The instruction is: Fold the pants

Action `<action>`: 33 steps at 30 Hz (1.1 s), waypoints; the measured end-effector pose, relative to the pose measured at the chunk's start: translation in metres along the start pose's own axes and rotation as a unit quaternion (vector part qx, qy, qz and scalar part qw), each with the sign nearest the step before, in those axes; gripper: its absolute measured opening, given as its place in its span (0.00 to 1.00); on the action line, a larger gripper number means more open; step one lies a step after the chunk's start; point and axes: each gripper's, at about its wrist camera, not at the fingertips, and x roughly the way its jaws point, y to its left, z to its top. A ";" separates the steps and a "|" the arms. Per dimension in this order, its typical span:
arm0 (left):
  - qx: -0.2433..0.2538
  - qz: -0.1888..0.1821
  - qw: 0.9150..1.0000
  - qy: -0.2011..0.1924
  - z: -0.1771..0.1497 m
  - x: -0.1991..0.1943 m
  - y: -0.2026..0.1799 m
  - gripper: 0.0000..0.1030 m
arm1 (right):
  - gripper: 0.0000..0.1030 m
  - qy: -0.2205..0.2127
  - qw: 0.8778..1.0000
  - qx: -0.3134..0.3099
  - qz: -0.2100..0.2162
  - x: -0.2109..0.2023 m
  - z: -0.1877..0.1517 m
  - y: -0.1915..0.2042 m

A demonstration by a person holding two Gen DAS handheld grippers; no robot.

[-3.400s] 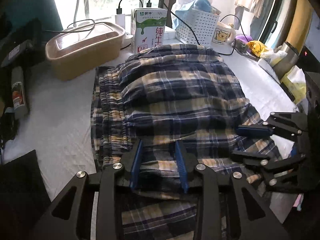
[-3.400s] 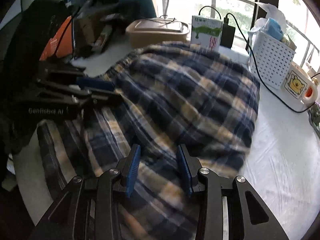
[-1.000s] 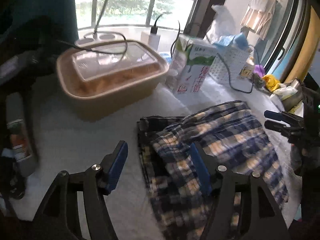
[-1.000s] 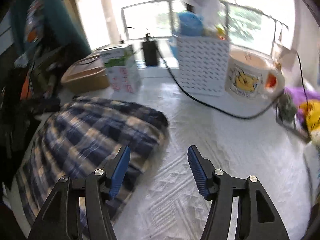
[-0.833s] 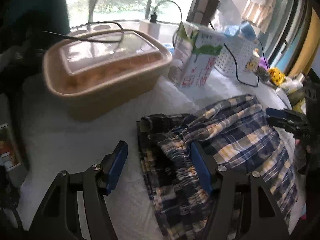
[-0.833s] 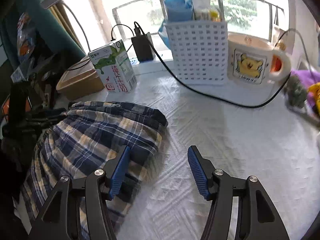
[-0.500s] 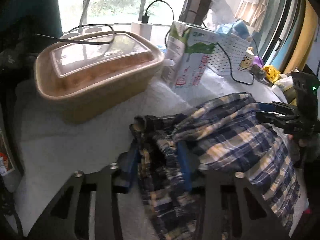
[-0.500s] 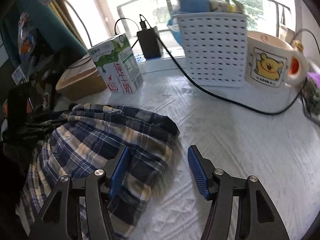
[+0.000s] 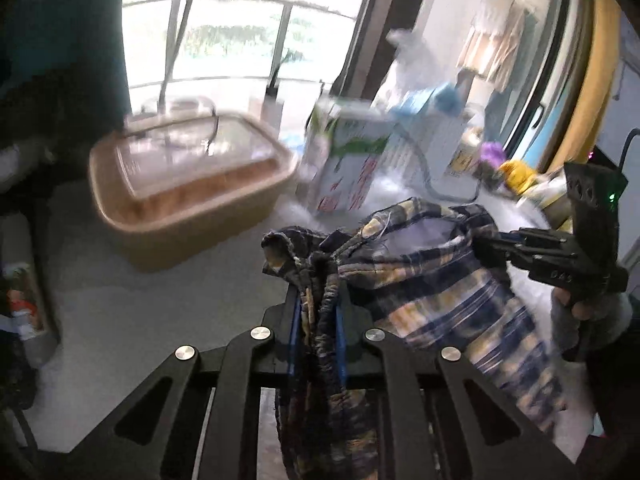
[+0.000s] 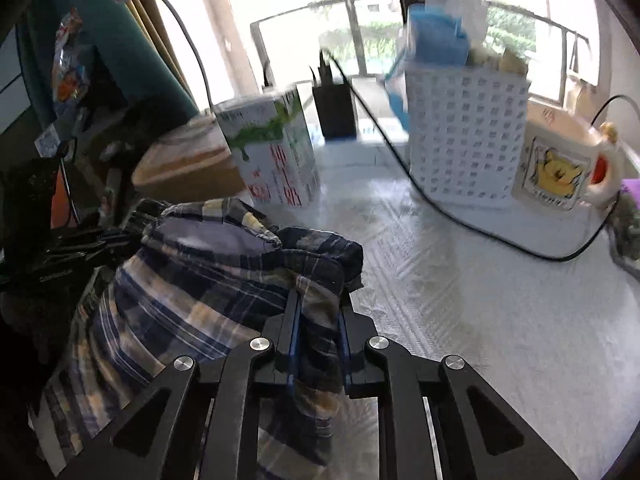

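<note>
both grippers (image 9: 318, 312) (image 10: 318, 316) clamped on pants (image 9: 440, 300)

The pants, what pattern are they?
Navy and cream plaid pants; clearest in the right wrist view.

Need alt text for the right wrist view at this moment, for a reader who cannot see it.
The right gripper is clamped on a bunched edge of the plaid pants, whose far side the left gripper holds, above a white textured tabletop. Behind stand a milk carton, a white perforated basket and a bear-print mug before a bright window.
</note>
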 end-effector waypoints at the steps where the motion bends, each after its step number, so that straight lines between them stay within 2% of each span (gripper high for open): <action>1: 0.003 0.000 1.000 -0.008 0.001 -0.007 -0.002 0.12 | 0.15 -0.011 1.000 -0.002 -0.003 -0.009 0.001 0.004; 5: 0.015 0.003 0.998 -0.056 0.006 -0.051 -0.018 0.12 | 0.15 -0.068 0.997 -0.029 -0.021 -0.055 0.009 0.031; 9: 0.024 0.020 0.994 -0.108 0.006 -0.100 -0.033 0.12 | 0.15 -0.129 0.988 -0.067 -0.043 -0.107 0.013 0.067; 17: 0.045 0.045 0.973 -0.222 -0.005 -0.211 -0.062 0.12 | 0.15 -0.241 0.959 -0.132 -0.067 -0.213 0.008 0.135; 25: 0.047 0.093 0.956 -0.273 -0.023 -0.294 -0.065 0.12 | 0.15 -0.314 0.932 -0.176 -0.045 -0.273 -0.008 0.206; 29: 0.049 0.115 0.956 -0.266 -0.033 -0.320 -0.061 0.12 | 0.15 -0.333 0.924 -0.188 -0.023 -0.287 -0.019 0.235; 33: 0.049 0.129 0.957 -0.254 -0.058 -0.343 -0.052 0.12 | 0.15 -0.334 0.925 -0.179 0.004 -0.291 -0.025 0.254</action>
